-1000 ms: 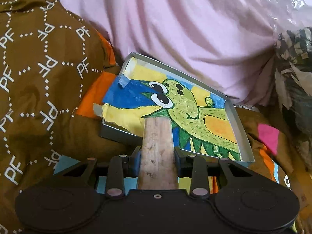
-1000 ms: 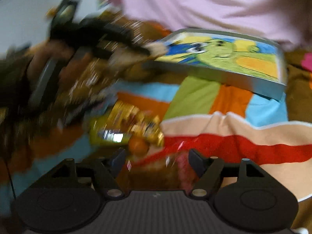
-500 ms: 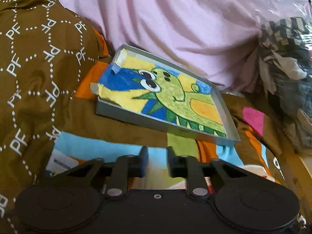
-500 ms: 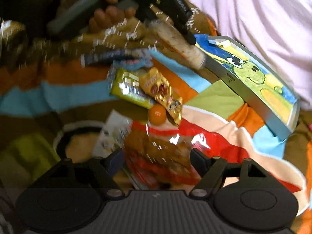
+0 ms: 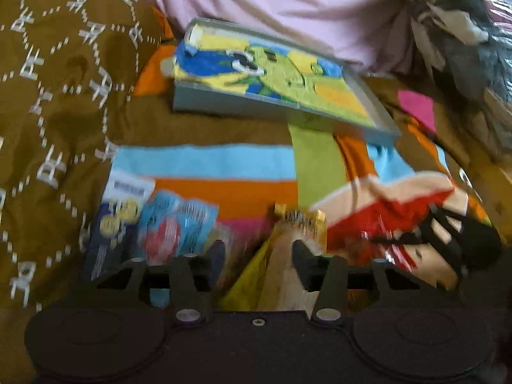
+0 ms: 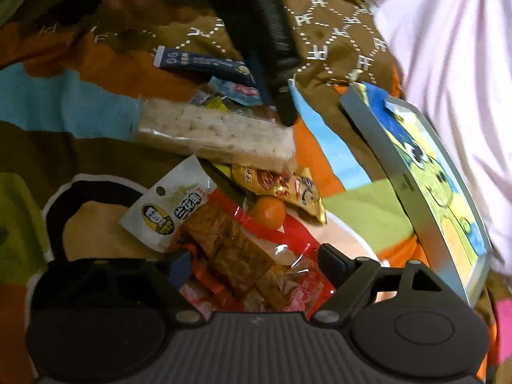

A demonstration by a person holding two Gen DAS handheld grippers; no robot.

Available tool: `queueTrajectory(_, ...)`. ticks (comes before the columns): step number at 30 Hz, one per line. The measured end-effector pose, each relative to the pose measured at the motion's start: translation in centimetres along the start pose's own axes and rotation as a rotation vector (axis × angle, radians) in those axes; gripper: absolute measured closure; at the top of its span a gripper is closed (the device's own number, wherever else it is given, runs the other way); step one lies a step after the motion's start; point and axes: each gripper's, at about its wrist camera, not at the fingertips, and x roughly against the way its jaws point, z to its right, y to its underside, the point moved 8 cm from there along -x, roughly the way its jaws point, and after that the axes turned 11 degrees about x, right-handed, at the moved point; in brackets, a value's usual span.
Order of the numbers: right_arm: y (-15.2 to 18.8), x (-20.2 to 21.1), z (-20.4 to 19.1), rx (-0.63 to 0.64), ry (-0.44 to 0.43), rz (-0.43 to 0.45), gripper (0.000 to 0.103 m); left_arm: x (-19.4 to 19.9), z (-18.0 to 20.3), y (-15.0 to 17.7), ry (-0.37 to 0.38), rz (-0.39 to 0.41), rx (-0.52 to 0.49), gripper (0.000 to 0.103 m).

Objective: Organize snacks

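A grey tray lined with a dinosaur drawing lies at the back of the bed, also seen as the tray at the right. My left gripper hangs low over the snack pile. Its jaws are opening, with a long pale cracker pack between them. In the right wrist view that cracker pack rests on the pile, with a left finger at its far end. My right gripper is opening wide around a red and clear pack of brown snacks, and its pads do not press on it.
A small orange, a gold packet, a white packet, a dark blue packet and a light blue one lie on the colourful blanket. Brown quilt at the left, pink cloth behind the tray.
My left gripper drew back from the tray and sank to the snack pile, its jaws now wider. My right gripper rolled and dropped closer, so the red pack now sits between its fingers.
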Motion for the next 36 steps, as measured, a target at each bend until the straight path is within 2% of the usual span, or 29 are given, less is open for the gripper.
queueTrajectory(3,-0.4,-0.9,-0.1,0.021,-0.033,0.003,0.014,0.4,0.4,1.2,0.025,-0.025,-0.028,0.045)
queueTrajectory(6,-0.8,-1.6,-0.1,0.044,-0.055,0.003,0.013,1.0,1.3,2.3,0.026,-0.025,-0.116,0.038)
queueTrajectory(9,-1.4,-2.0,-0.2,0.09,-0.062,0.005,0.011,1.4,2.0,3.2,0.028,-0.039,-0.19,0.037)
queueTrajectory(12,-2.0,-2.5,-0.5,0.138,-0.081,0.001,0.012,1.8,2.0,3.9,0.04,-0.065,-0.197,0.037)
queueTrajectory(14,-2.1,-2.8,-0.4,0.102,-0.127,-0.012,0.024,2.0,1.9,4.2,0.038,-0.072,-0.212,0.037)
queueTrajectory(16,-2.1,-2.8,-0.2,0.057,-0.158,-0.006,0.029,1.8,1.8,4.8,0.02,-0.095,-0.248,0.039)
queueTrajectory(17,-2.1,-2.7,-0.4,0.049,-0.153,-0.007,0.033,1.5,1.7,5.1,-0.002,-0.113,-0.265,0.042)
queueTrajectory(18,-1.9,-2.6,-0.5,0.047,-0.147,-0.007,0.035,1.1,1.5,5.5,-0.029,-0.137,-0.279,0.049)
queueTrajectory(19,-1.8,-2.4,-0.7,0.041,-0.138,-0.008,0.037,0.7,1.3,5.7,-0.051,-0.157,-0.29,0.051)
queueTrajectory(23,-1.5,-1.9,-1.3,0.002,-0.112,-0.037,0.044,0.1,1.2,5.9,-0.073,-0.171,-0.273,0.053)
queueTrajectory(26,-1.5,-1.4,-2.2,0.035,-0.085,-0.067,0.047,-0.2,1.4,5.8,-0.084,-0.173,-0.255,0.054)
queueTrajectory(30,-1.6,-1.6,-2.5,0.086,-0.054,-0.088,0.039,-0.7,1.8,5.8,-0.115,-0.177,-0.26,0.056)
queueTrajectory(31,-1.6,-1.8,-2.4,0.083,-0.063,-0.092,0.033,-0.7,1.8,5.8,-0.118,-0.179,-0.264,0.056)
queueTrajectory(34,-1.2,-2.7,-1.2,0.035,-0.129,-0.106,0.023,-0.4,1.8,6.1,-0.115,-0.188,-0.278,0.058)
queueTrajectory(36,-0.7,-3.4,-0.2,-0.053,-0.207,-0.126,0.025,-0.1,1.6,6.3,-0.113,-0.197,-0.268,0.058)
